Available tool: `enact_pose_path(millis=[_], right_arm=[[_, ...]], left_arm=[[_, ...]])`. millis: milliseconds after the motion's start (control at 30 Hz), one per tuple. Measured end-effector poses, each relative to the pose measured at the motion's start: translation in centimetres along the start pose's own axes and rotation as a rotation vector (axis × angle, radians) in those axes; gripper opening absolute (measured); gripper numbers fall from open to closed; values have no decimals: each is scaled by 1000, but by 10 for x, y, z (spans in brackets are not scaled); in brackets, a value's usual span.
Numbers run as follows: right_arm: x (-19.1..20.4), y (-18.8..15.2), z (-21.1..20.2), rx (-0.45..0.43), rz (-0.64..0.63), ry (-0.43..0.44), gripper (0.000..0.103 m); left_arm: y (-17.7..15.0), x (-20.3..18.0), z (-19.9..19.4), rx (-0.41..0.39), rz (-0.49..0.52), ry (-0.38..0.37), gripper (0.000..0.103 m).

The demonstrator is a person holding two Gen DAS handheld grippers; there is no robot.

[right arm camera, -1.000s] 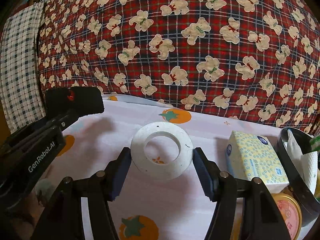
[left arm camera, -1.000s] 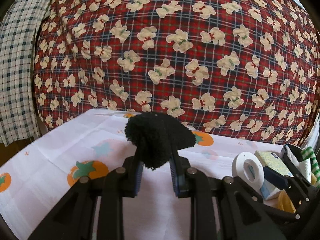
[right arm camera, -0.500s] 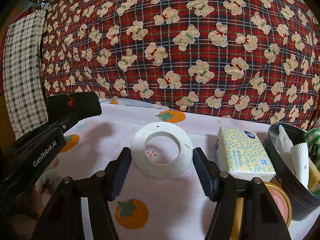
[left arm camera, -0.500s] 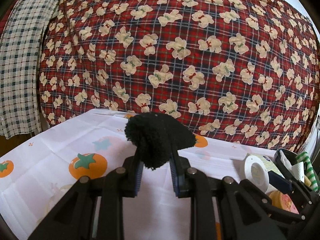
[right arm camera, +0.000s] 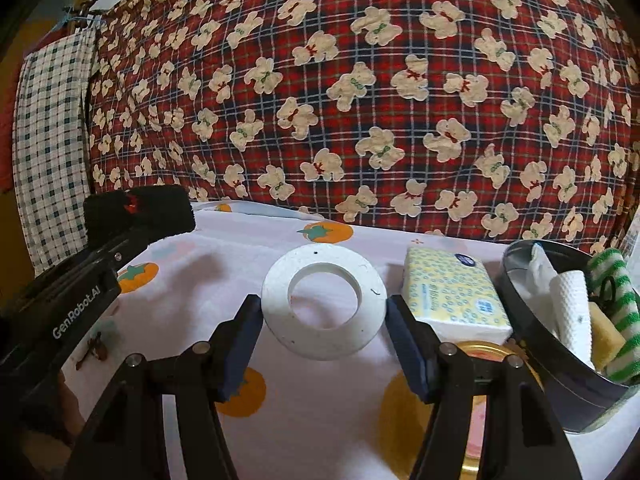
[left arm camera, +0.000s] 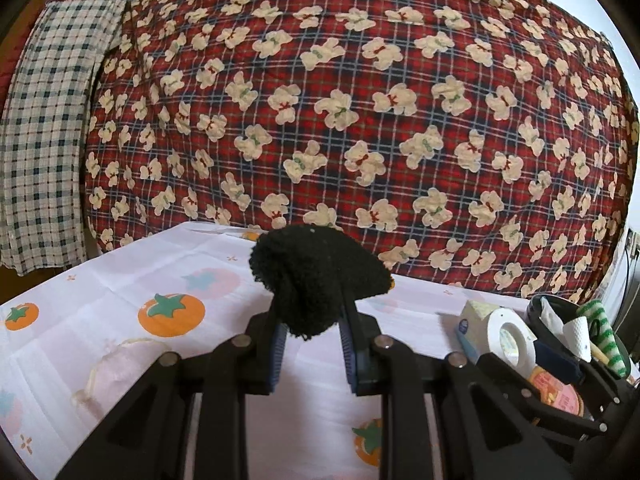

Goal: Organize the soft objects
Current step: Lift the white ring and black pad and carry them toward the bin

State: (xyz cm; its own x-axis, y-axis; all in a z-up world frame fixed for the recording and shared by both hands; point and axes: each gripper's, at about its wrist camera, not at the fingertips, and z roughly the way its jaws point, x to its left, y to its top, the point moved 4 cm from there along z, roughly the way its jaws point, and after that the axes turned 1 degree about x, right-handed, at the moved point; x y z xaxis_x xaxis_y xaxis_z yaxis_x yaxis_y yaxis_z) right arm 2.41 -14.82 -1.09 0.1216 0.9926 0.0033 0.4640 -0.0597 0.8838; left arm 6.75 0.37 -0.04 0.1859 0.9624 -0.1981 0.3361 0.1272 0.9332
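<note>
Above the fruit-print cloth [left arm camera: 120, 280], left claw [left arm camera: 312, 330] pinching a fuzzy black sock [left arm camera: 316, 276], right claw [right arm camera: 324, 320] clamping a white foam ring [right arm camera: 324, 308]

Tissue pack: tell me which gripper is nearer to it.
Right. The right gripper, holding the white ring, sits just beside the tissue pack; the left gripper, gripping the black fuzzy cloth, is farther off.

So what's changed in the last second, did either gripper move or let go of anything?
Both grippers pulled back across the table: more fruit-print tablecloth shows, and the black bin and tissue pack slid further into view. Nothing was let go. The left gripper still pinches the black fuzzy cloth; the right gripper still holds the white ring.
</note>
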Motion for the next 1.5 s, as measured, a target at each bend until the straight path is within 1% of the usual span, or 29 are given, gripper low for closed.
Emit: enact_pose_path(millis=[133, 500, 633, 967, 1300, 1500], right_arm=[[-13, -2, -10, -21, 11, 2, 66], [-58, -2, -35, -94, 26, -18, 66], [-82, -2, -43, -120, 37, -50, 66], [-144, -3, -57, -138, 76, -143, 66], [-194, -5, -64, -142, 114, -227, 66], [-219, -5, -66, -140, 143, -263, 66]], left_arm=[[-3, -10, -10, -17, 6, 3, 23], [-14, -56, -28, -18, 30, -50, 23], [-15, -76, -33, -18, 48, -81, 23], [-17, -129, -37, -19, 83, -164, 23], [-18, -188, -38, -23, 141, -266, 23], [-20, -218, -36, -21, 179, -312, 23]])
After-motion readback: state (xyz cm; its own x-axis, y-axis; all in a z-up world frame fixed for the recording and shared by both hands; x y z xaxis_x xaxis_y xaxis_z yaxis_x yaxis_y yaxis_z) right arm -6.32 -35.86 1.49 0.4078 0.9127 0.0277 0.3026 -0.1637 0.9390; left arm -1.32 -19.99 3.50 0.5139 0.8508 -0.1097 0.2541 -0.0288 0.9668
